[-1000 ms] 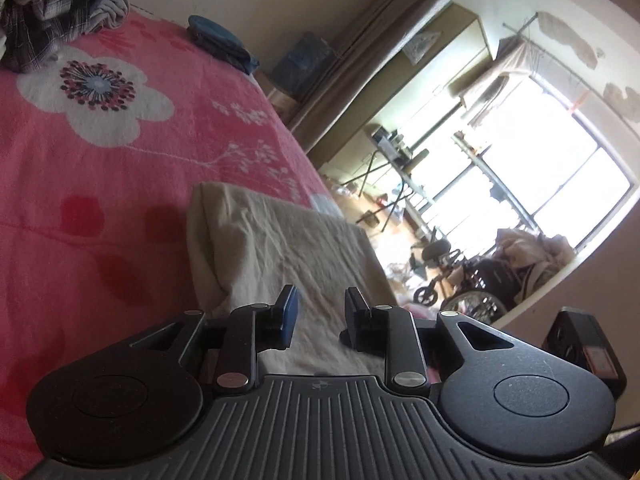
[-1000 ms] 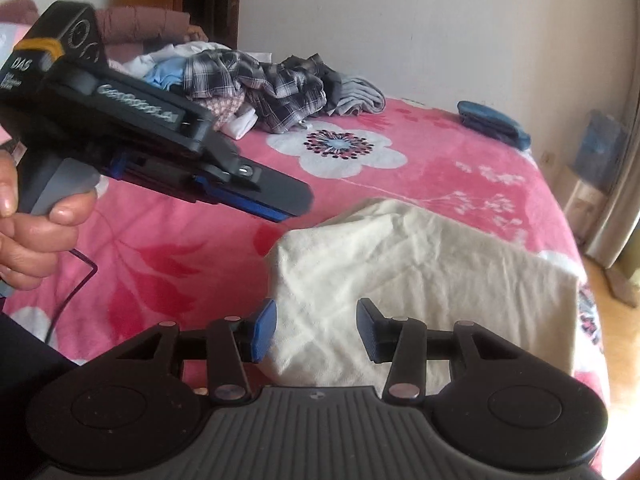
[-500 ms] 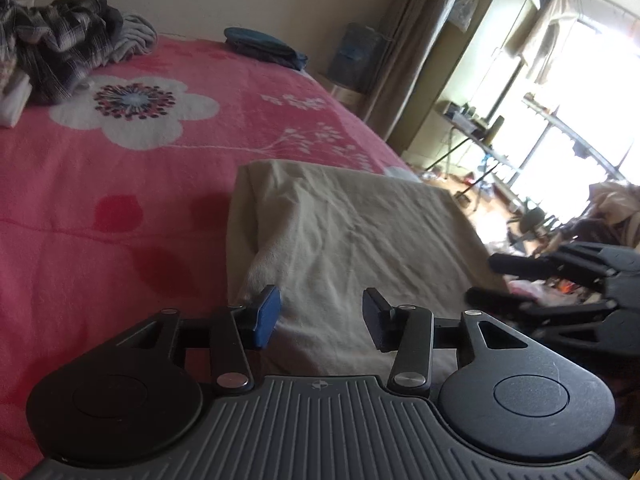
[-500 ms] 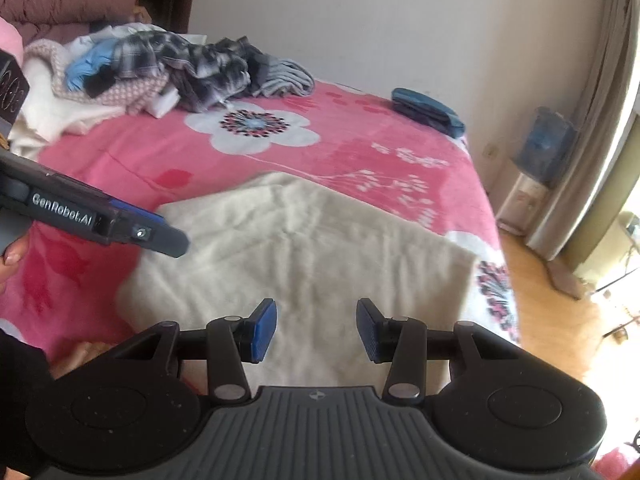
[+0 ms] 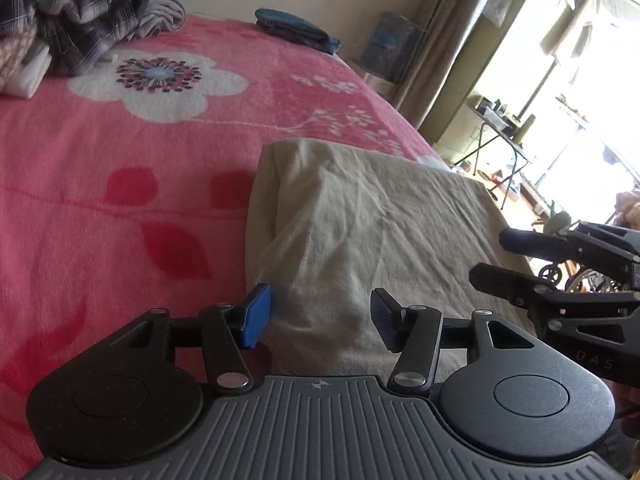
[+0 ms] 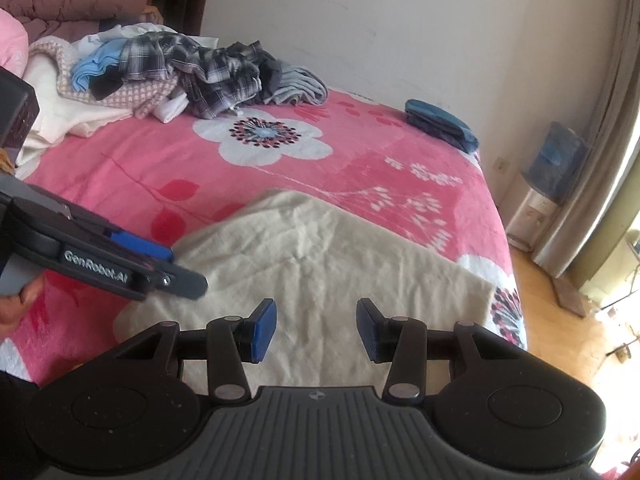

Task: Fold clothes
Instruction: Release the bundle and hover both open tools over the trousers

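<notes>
Left claw (image 5: 320,316): its two fingers stand apart and have just been opening wider. Nothing is pinched. The near left corner of the cream cloth (image 5: 360,240) lies under the gap between them.
Right claw (image 6: 316,330): its fingers stand apart too, with nothing pinched. It hangs over the near edge of the cream cloth (image 6: 320,264).
Cream cloth: it lies folded and flat on the pink flowered blanket (image 6: 280,168), near the bed's near right corner.
Claws together: both are at the near edge of the cloth, side by side, not touching.
Only in the left view: the right claw (image 5: 496,256) from the side at the cloth's right edge, and a bright window with a table by it.
Only in the right view: the whole pile of clothes (image 6: 172,68) at the far end of the bed, the left claw (image 6: 180,268) from the side, and a hand (image 6: 16,304) holding it.
Both views: a folded blue thing (image 6: 440,124) lies far back by the wall.
</notes>
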